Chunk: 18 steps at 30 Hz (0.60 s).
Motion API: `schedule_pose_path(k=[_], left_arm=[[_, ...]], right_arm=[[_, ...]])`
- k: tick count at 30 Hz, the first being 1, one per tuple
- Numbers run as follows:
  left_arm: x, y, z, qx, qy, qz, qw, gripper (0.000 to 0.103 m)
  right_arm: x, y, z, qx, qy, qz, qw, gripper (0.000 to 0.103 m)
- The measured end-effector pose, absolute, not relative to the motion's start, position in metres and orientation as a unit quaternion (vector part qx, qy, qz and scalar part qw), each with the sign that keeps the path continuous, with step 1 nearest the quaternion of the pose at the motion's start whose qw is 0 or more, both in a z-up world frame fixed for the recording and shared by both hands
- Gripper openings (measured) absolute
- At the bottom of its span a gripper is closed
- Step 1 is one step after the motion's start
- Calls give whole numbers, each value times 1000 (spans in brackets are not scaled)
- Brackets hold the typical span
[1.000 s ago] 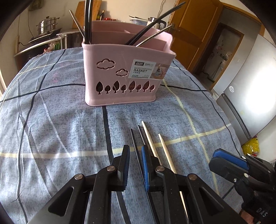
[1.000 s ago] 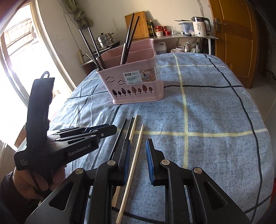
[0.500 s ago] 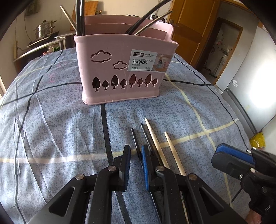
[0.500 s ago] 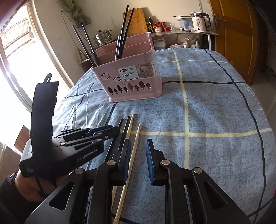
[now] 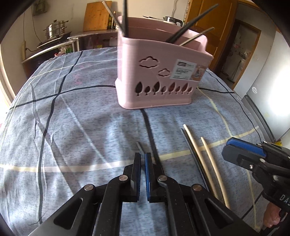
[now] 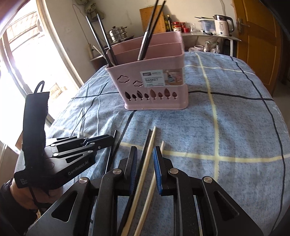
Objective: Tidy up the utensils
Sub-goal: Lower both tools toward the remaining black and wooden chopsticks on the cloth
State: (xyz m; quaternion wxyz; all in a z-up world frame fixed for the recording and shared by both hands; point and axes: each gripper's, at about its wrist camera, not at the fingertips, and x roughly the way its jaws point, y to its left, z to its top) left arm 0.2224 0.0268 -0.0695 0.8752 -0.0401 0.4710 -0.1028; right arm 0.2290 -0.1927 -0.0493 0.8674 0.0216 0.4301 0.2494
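Chopstick (image 5: pixel 139 146), slim and dark, sits clamped in left tool (image 5: pixel 142 159); right tool (image 6: pixel 144 154) gapes over pale wooden sticks (image 6: pixel 146 159).

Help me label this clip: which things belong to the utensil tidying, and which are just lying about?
Belong: pink basket; black chopstick in the shut left gripper; wooden chopsticks on the cloth.
Lying about: steamer pot; kettle; cutting board.

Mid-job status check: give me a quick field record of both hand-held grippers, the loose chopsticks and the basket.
left hand-held gripper: shut on a dark chopstick
right hand-held gripper: open, straddling a wooden chopstick
loose on tablecloth: second wooden chopstick, second dark chopstick
pink basket: upright, several sticks inside
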Motion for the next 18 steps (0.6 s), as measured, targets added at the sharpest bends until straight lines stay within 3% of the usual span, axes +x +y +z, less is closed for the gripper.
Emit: schedule_pose_path(k=[9, 18], left_arm=[[225, 50, -66, -135, 470, -130, 863, 6], [233, 47, -74, -140, 484, -121, 855, 7]], right_arm=[[253, -164, -62, -12, 444, 260, 857, 19], [271, -161, -79, -18, 471, 240, 848, 18]])
